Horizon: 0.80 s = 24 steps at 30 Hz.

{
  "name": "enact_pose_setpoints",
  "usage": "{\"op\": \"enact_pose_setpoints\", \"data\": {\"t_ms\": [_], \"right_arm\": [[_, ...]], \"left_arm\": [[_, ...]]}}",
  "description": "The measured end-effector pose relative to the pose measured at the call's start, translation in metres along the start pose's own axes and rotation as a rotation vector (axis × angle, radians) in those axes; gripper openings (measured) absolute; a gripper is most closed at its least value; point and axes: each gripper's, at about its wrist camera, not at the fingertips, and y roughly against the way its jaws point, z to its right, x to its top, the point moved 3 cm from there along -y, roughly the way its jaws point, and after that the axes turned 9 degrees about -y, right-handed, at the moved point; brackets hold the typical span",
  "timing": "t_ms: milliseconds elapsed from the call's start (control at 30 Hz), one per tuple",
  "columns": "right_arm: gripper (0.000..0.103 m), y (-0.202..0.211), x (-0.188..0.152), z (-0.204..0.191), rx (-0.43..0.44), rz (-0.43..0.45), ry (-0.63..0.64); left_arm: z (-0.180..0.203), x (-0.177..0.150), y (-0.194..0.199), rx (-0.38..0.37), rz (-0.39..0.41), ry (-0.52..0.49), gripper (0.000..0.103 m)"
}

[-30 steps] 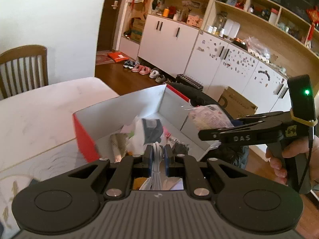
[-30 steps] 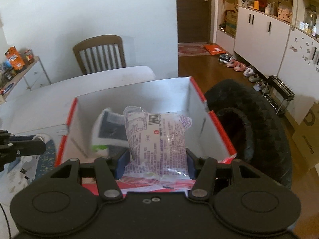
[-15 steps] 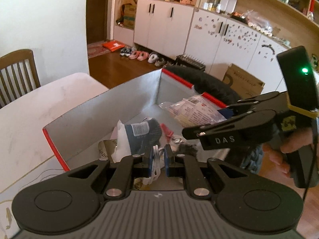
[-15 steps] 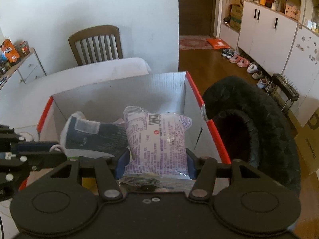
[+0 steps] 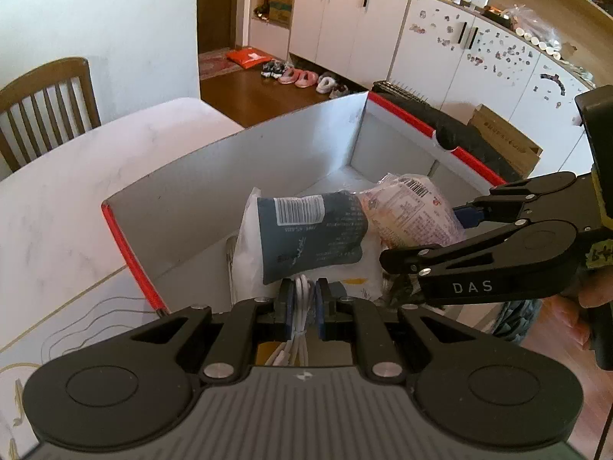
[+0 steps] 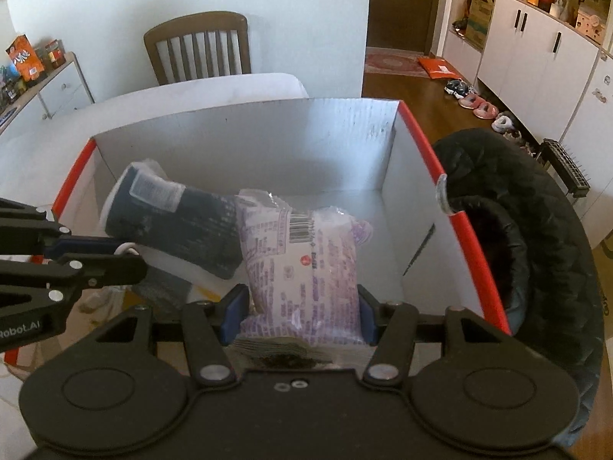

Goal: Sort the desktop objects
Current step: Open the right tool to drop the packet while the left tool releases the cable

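A cardboard box [image 5: 230, 161] with a red rim and white inside stands on the table. My left gripper [image 5: 305, 291] is shut on a coiled white cable [image 5: 297, 349] and hangs over the box's near end. My right gripper [image 6: 300, 310] is shut on a purple-printed snack packet [image 6: 306, 253], held low inside the box [image 6: 268, 142]. A dark blue pouch [image 6: 172, 226] lies in the box beside the packet. Seen from the left wrist, the right gripper [image 5: 425, 234] comes in from the right with the packet [image 5: 406, 207] against the pouch [image 5: 310, 230]. The left gripper [image 6: 128, 255] shows at the right wrist view's left edge.
The box sits near the edge of a pale marble-look table [image 5: 95, 161]. A wooden chair [image 6: 199, 50] stands at the far end. A black padded coat [image 6: 517, 230] lies right of the box. White cabinets [image 5: 345, 19] and shoes [image 5: 302, 76] line the far wall.
Both grippers have sunk and moved forward over the box, so its inside now fills more of each view. The packet and cable stay gripped; the two grippers have come closer together.
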Motion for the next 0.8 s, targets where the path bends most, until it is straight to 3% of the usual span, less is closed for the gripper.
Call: {"op": "enact_pose_setpoints", "data": {"t_ms": [267,367,800], "right_arm": [[0.067,-0.004,-0.004,-0.009,0.008,-0.012,0.042],[0.082,-0.001,-0.007,-0.009,0.015,-0.013,0.043],[0.090,0.029,-0.006,-0.003,0.051,0.054,0.024]], "left_arm": [[-0.002,-0.002,-0.001,-0.008,-0.008,0.003,0.010],[-0.001,-0.002,0.001,-0.016,-0.004,0.006,0.011],[0.006,-0.008,0.015,0.007,0.015,0.007,0.011]]}}
